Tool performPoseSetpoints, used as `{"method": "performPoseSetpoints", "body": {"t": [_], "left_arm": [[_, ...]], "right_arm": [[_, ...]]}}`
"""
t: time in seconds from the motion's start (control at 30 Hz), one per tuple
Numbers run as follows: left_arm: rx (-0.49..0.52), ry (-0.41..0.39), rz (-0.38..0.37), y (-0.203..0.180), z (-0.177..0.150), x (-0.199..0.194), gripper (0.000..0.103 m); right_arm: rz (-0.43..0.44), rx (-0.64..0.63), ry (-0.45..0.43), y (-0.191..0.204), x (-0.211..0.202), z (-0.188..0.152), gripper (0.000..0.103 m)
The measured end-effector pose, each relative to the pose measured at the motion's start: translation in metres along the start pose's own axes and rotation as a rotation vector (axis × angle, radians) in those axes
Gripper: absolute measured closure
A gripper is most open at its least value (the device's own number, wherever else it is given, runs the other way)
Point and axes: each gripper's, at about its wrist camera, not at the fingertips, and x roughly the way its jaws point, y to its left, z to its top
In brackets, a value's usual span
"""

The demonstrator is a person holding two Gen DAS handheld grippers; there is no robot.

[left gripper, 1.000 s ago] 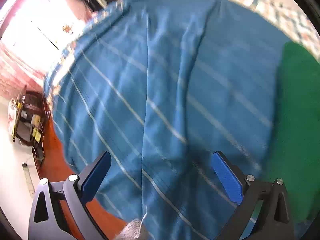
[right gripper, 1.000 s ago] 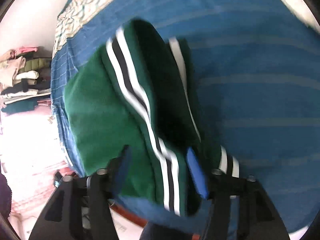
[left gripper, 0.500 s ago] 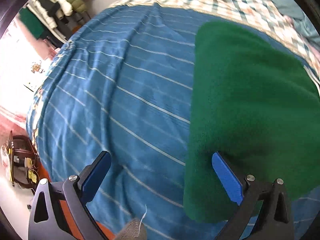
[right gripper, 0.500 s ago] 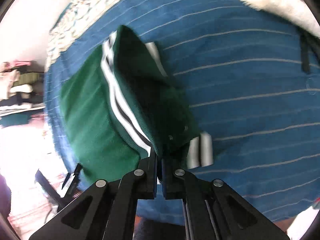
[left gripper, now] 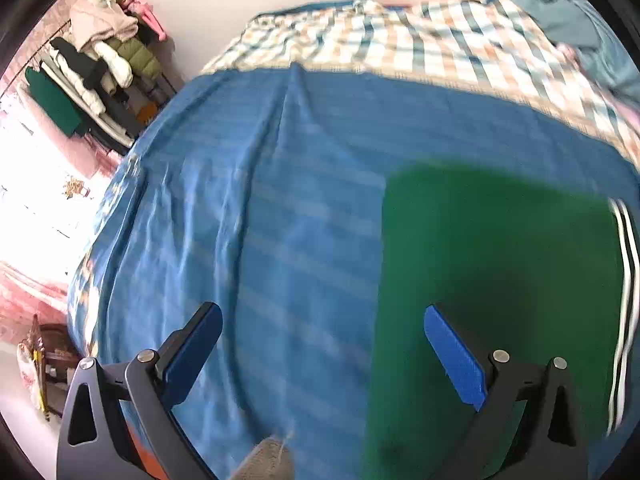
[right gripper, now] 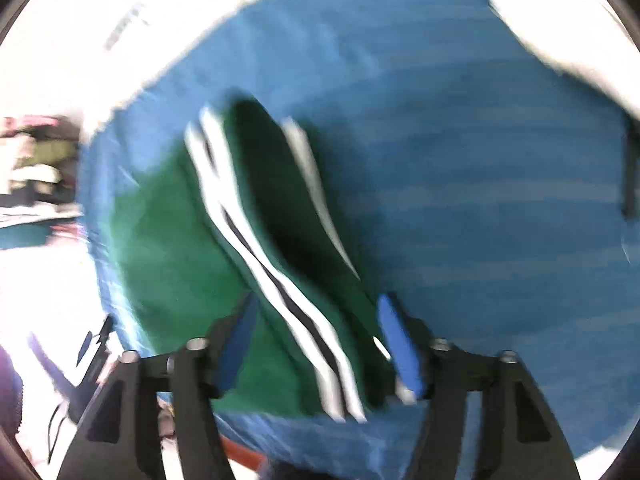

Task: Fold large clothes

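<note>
Both of my hand-held grippers point steeply down at the bed. My left hand-held gripper [left gripper: 322,354] stands with its jaws wide apart and nothing between the blue pads [left gripper: 454,354]; under the gap lies only the blue striped bedspread [left gripper: 256,240]. The green garment [left gripper: 496,264] lies flat on that spread, under and beyond my right-hand finger, reaching away to that side, where its white and dark stripes [left gripper: 626,280] run along its far edge. Farther ahead of this gripper a checked sheet [left gripper: 400,48] covers the bed, and off to the left a pile of clothes on a rack [left gripper: 100,56] stands against the wall.

My right hand-held gripper [right gripper: 320,344] has just been opening: its jaws are parted, and the green garment [right gripper: 168,264] with its white and dark stripes [right gripper: 280,292] lies in the gap between the fingers. This view is blurred, and I cannot tell for sure whether either pad touches the cloth, but neither appears to pinch it. From here the garment stretches ahead and to the left, bunched into a raised fold with a dark hollow, resting on the blue bedspread [right gripper: 480,200]. Something pale [right gripper: 580,40] lies at the far right.
</note>
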Motion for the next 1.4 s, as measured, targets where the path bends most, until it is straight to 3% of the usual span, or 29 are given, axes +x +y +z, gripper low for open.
{"method": "performPoseSetpoints", "body": {"t": [0.1, 0.23, 0.27, 0.3, 0.33, 0.37, 0.5, 0.6, 0.7, 0.87, 1.03, 1.17, 1.3, 1.4], "left_arm": [[0.035, 0.028, 0.023, -0.021, 0.038, 0.048, 0.0], [0.089, 0.072, 0.052, -0.037, 0.055, 0.092, 0.0], [0.1, 0.063, 0.05, -0.037, 0.056, 0.096, 0.0], [0.11, 0.056, 0.042, -0.037, 0.056, 0.096, 0.0], [0.12, 0.048, 0.035, -0.037, 0.056, 0.095, 0.0], [0.129, 0.041, 0.036, -0.037, 0.056, 0.094, 0.0], [0.142, 0.031, -0.014, -0.038, 0.057, 0.089, 0.0], [0.136, 0.04, -0.035, -0.042, 0.063, 0.088, 0.0], [0.117, 0.056, -0.015, -0.036, 0.062, 0.076, 0.0], [-0.007, 0.132, -0.077, -0.018, 0.01, 0.014, 0.0], [-0.022, 0.266, -0.1, -0.039, -0.052, -0.007, 0.0], [-0.012, 0.352, -0.115, -0.061, -0.084, 0.004, 0.0], [-0.006, 0.347, -0.106, -0.064, -0.083, 0.008, 0.0], [-0.008, 0.342, -0.102, -0.064, -0.081, 0.01, 0.0]], "right_arm": [[0.066, 0.004, -0.014, 0.014, 0.028, 0.036, 0.036], [0.151, 0.012, 0.135, 0.018, 0.077, 0.071, 0.036], [0.152, 0.014, 0.166, 0.017, 0.085, 0.07, 0.049], [0.139, 0.004, 0.174, 0.014, 0.093, 0.071, 0.071], [0.125, -0.003, 0.175, 0.018, 0.098, 0.071, 0.1], [0.104, 0.009, 0.152, 0.022, 0.095, 0.074, 0.101], [0.048, 0.073, -0.02, 0.02, 0.055, 0.082, 0.101], [-0.002, 0.137, 0.044, 0.002, 0.08, 0.087, 0.101], [0.003, 0.069, 0.096, 0.009, 0.083, 0.082, 0.097], [-0.006, 0.051, 0.099, 0.0, 0.039, 0.04, 0.039], [-0.03, 0.211, 0.205, -0.055, 0.022, -0.036, 0.039], [0.08, 0.421, 0.298, -0.087, 0.042, -0.09, 0.039], [0.196, 0.542, 0.279, -0.101, 0.066, -0.111, 0.039], [0.161, 0.52, 0.222, -0.098, 0.068, -0.109, 0.045]]}}
